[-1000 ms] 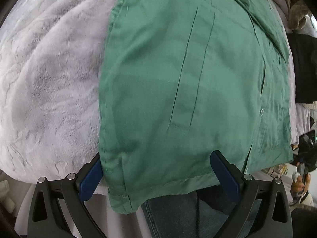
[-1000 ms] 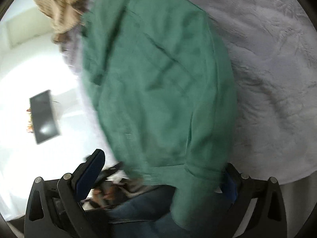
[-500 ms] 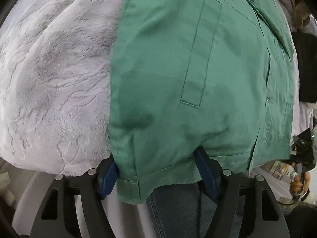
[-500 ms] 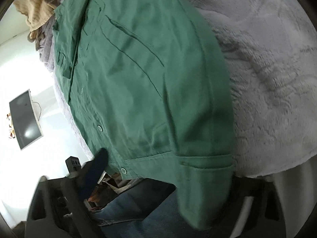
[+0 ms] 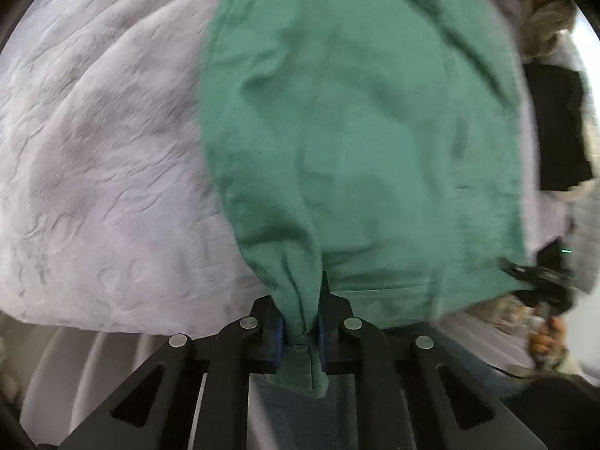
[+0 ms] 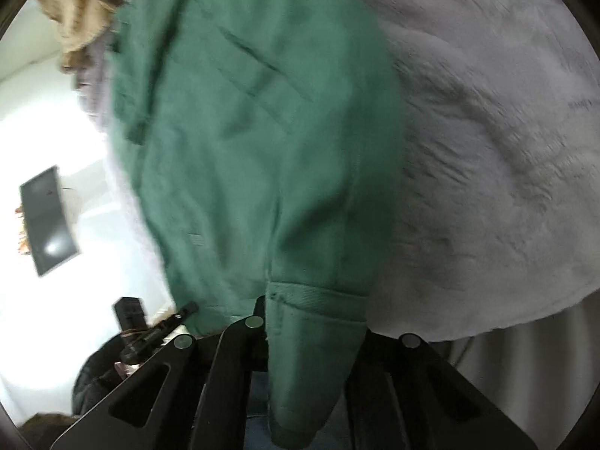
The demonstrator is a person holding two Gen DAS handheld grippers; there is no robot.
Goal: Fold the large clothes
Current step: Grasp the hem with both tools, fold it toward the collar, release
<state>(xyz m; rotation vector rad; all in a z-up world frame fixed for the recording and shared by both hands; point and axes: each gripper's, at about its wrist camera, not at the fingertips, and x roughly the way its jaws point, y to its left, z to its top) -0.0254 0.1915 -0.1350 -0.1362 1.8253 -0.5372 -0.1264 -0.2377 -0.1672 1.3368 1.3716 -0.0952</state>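
Note:
A large green button shirt point(image 5: 367, 131) lies on a pale lilac plush blanket point(image 5: 97, 157). My left gripper point(image 5: 300, 332) is shut on the shirt's near hem corner, with the cloth bunched between the blue pads. In the right wrist view the same shirt point(image 6: 255, 142) drapes over my right gripper point(image 6: 307, 322); its folded cuff hides the fingertips, and the jaws stand close together on the cloth. The right gripper also shows in the left wrist view point(image 5: 536, 277), at the shirt's other hem corner.
A tan knitted garment point(image 6: 82, 11) and a black garment point(image 5: 555, 131) lie at the far end of the blanket point(image 6: 506, 150). A dark wall screen point(image 6: 47, 221) is off to the left. The blanket's near edge drops to a pale bed side point(image 5: 75, 367).
Both grippers have gone from wide open around the hem to closed on it. The shirt's near edge is now bunched and lifted.

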